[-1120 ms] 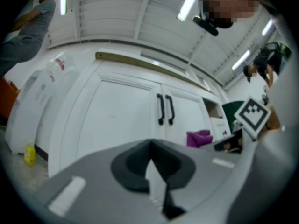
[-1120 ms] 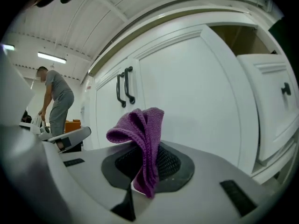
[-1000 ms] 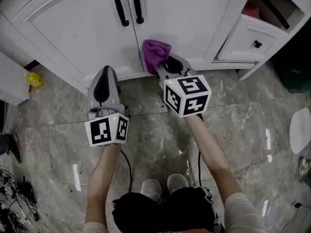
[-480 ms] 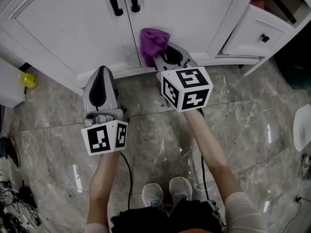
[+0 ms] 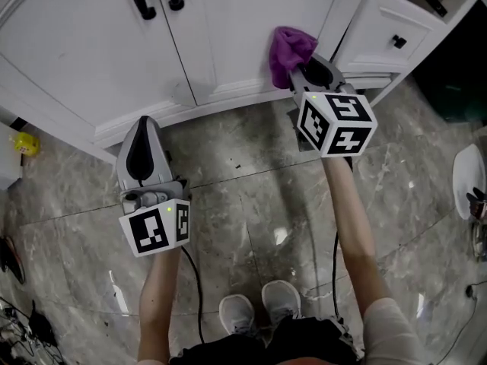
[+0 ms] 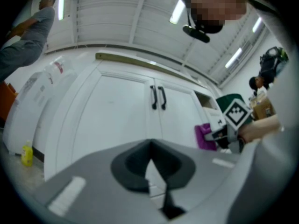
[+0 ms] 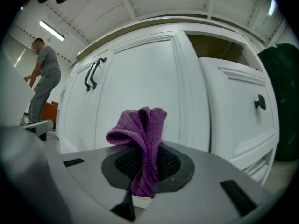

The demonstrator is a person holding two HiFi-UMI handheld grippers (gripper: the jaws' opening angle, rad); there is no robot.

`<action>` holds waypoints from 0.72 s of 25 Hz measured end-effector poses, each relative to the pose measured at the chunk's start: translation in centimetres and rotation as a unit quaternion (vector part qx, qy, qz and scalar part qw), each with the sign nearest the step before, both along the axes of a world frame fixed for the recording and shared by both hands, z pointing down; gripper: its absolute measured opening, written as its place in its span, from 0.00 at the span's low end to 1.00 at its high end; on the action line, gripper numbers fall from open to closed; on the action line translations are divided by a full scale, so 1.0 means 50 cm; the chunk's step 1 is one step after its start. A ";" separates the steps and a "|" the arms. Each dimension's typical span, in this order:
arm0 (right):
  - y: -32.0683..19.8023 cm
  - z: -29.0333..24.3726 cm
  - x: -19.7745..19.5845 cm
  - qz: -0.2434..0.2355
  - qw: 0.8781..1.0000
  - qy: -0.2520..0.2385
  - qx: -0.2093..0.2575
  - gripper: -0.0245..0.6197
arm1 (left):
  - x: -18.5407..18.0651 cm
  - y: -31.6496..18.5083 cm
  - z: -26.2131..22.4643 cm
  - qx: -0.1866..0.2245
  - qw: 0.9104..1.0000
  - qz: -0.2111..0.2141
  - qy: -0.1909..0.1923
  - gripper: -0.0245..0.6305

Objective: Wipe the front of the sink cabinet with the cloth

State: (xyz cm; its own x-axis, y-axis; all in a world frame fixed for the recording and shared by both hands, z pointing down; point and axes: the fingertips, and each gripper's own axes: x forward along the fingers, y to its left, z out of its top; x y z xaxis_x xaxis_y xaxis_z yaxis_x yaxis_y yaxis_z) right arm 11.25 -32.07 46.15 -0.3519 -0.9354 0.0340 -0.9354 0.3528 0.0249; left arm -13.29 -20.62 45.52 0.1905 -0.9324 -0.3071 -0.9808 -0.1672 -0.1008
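Marble floor below, white sink cabinet [image 5: 236, 29] across frame top. Right gripper [image 5: 300, 73], jaws clamped on purple cloth [image 5: 288, 46], upper right by door edge. Left gripper [image 5: 142, 128] lower left, jaws together, empty. Prob. mid-wipe; next: keep cloth pressed flat & sweep along panel.

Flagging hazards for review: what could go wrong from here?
The bunched purple knit cloth is pinched by a narrow fold in the right gripper, so it might slip out under pressure. The white pulled-out drawer sits just right of it; a rightward stroke could knock it.
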 end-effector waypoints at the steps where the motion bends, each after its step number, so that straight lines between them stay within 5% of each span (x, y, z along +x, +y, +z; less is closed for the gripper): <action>1: -0.003 -0.002 0.024 0.014 1.000 -0.003 0.000 0.13 | 0.000 -0.008 0.000 -0.001 1.000 0.002 -0.003 0.04; 5: -0.008 -0.002 0.105 0.062 0.998 -0.008 0.002 0.13 | 0.003 -0.044 0.003 -0.014 1.000 0.012 -0.019 0.04; 18: 0.002 -0.007 0.186 0.111 0.994 0.007 -0.005 0.12 | -0.016 -0.047 0.019 -0.032 0.999 0.004 -0.016 0.04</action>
